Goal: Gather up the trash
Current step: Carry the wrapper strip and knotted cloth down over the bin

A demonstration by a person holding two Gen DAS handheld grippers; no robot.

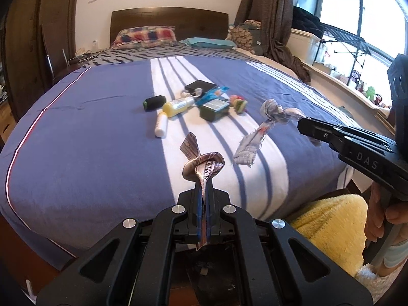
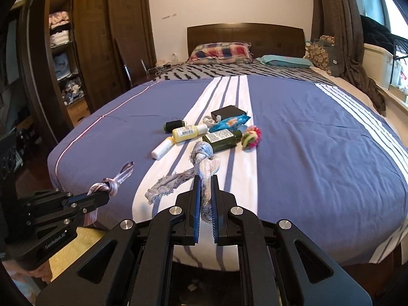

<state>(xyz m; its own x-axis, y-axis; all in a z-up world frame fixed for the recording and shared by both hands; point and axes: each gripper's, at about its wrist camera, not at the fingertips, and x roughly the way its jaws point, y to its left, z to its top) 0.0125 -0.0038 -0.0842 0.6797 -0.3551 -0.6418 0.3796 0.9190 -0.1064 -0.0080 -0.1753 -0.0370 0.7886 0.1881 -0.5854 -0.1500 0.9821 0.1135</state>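
Observation:
My left gripper [image 1: 204,186] is shut on a knotted brown printed ribbon [image 1: 201,163], held above the near edge of the bed; it also shows in the right wrist view [image 2: 112,182]. My right gripper [image 2: 205,178] is shut on a knotted frayed grey-white cloth strip [image 2: 204,163], whose tail hangs over the bedspread; the strip also shows in the left wrist view [image 1: 270,117]. A blue snack wrapper [image 2: 229,123] lies among items mid-bed.
On the striped blue and white bedspread [image 2: 318,140] lie a black thread spool [image 2: 174,125], yellow bottle [image 2: 187,132], white tube [image 2: 162,149], green bottle [image 2: 221,139], black box [image 2: 225,112] and colourful hair ties [image 2: 251,136]. A yellow fluffy object [image 1: 329,224] lies below the bed.

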